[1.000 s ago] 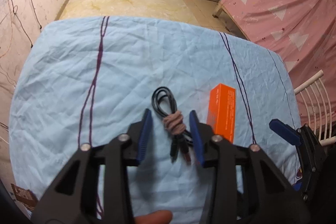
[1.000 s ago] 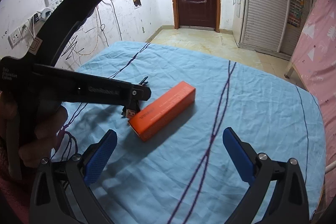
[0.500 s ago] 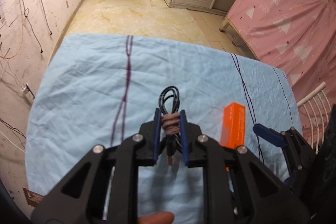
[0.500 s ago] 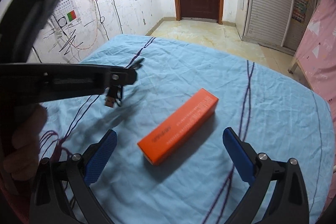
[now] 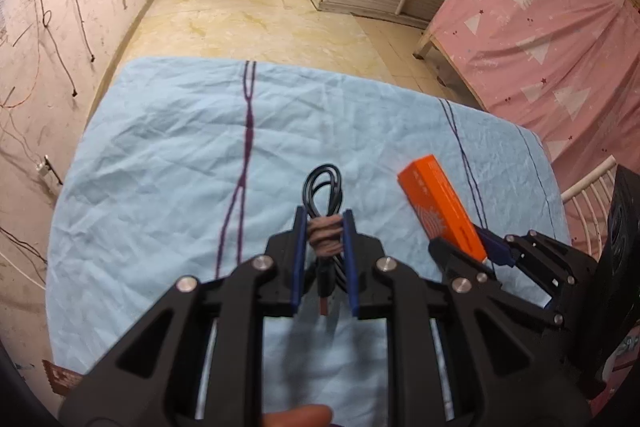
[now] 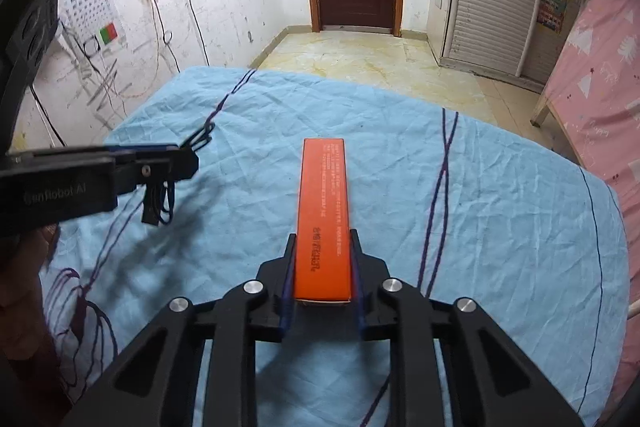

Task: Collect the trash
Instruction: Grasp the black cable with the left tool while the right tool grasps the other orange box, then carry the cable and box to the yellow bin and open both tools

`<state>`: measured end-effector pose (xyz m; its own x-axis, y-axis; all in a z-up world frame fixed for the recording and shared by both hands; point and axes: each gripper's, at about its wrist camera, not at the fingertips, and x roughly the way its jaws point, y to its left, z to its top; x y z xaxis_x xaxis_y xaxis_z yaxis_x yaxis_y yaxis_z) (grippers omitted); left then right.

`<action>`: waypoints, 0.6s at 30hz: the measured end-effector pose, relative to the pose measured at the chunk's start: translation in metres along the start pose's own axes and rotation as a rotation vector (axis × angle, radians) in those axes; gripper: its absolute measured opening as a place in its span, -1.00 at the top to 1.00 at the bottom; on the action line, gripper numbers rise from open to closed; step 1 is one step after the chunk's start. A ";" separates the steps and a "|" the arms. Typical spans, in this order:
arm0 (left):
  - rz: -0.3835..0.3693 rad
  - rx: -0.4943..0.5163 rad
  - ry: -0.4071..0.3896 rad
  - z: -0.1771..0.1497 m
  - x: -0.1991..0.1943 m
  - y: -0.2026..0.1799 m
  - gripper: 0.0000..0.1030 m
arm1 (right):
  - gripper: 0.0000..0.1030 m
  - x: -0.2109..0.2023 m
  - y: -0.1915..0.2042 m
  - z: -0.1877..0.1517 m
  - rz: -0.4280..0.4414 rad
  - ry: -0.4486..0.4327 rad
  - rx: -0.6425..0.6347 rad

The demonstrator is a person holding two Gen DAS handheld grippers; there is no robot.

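The left gripper (image 5: 323,227) pinches the coiled black cable with its brown tie (image 5: 325,233) at the tie, so the loops stay together. The right gripper (image 6: 322,247), jaws just closed, clamps the near end of the long orange cardboard box (image 6: 323,203) above the light blue cloth (image 6: 500,211).

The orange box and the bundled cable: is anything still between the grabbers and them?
No. The right gripper has just closed its jaws on the near end of the orange box, and the left gripper is clamped on the bundled black cable. Only the blue cloth lies beneath. No trash bin is in view.
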<state>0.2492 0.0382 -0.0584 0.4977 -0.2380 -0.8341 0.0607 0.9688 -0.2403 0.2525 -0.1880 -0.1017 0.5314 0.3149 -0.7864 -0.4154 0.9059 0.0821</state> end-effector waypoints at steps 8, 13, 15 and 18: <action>-0.001 0.037 -0.017 0.000 -0.009 -0.029 0.71 | 0.68 -0.036 -0.021 -0.002 0.044 -0.101 0.057; -0.014 0.079 -0.035 0.000 -0.017 -0.060 0.71 | 0.68 -0.066 -0.048 -0.012 0.037 -0.172 0.108; -0.018 0.103 -0.042 0.000 -0.020 -0.076 0.71 | 0.68 -0.080 -0.063 -0.018 0.028 -0.201 0.133; -0.022 0.146 -0.052 -0.003 -0.023 -0.104 0.70 | 0.68 -0.101 -0.088 -0.031 0.016 -0.240 0.171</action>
<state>0.2290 -0.0572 -0.0154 0.5389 -0.2587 -0.8017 0.1955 0.9641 -0.1797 0.2128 -0.3085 -0.0488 0.6935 0.3689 -0.6189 -0.3056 0.9285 0.2110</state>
